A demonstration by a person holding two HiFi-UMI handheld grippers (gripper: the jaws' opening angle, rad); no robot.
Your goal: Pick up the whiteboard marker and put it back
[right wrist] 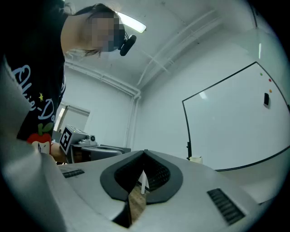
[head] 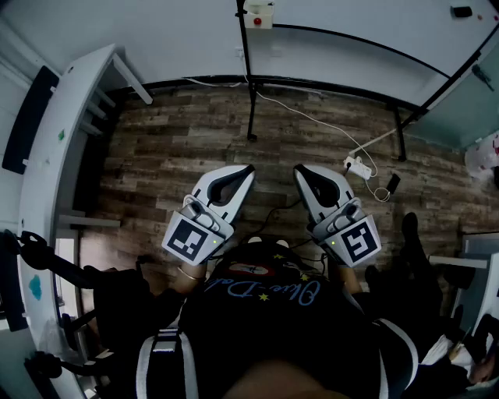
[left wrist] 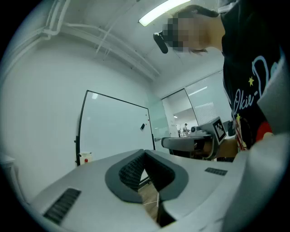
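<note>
We hold both tools close to our tummy, low in the middle of the head view, and they point out over the wood floor point(head: 187, 148). The left gripper point(head: 248, 169) and the right gripper point(head: 298, 168) sit side by side, near each other but not touching. We think they are held like this because we are only standing and getting ready. Nothing here is close enough to grab.

The left gripper's two jaws are pressed together at the tips. Through the little hole lower down between them we see only floor, so it holds nothing. The right gripper's jaws are the same, tips touching and nothing in them. A bit of floor and a thin white thing far behind show through its gap.

The big whiteboard point(head: 366, 23) stands on its black frame at the top of the head view, well apart from both grippers. A small white box point(head: 261, 14) with a red dot hangs by the frame's post at the top middle. A little dark thing point(head: 462, 11) sticks to the board at the top right.

We cannot pick out the whiteboard marker for sure in any view. It is not between the jaws or near them. We guess it is up by the board, so we would have to walk there first.
</note>
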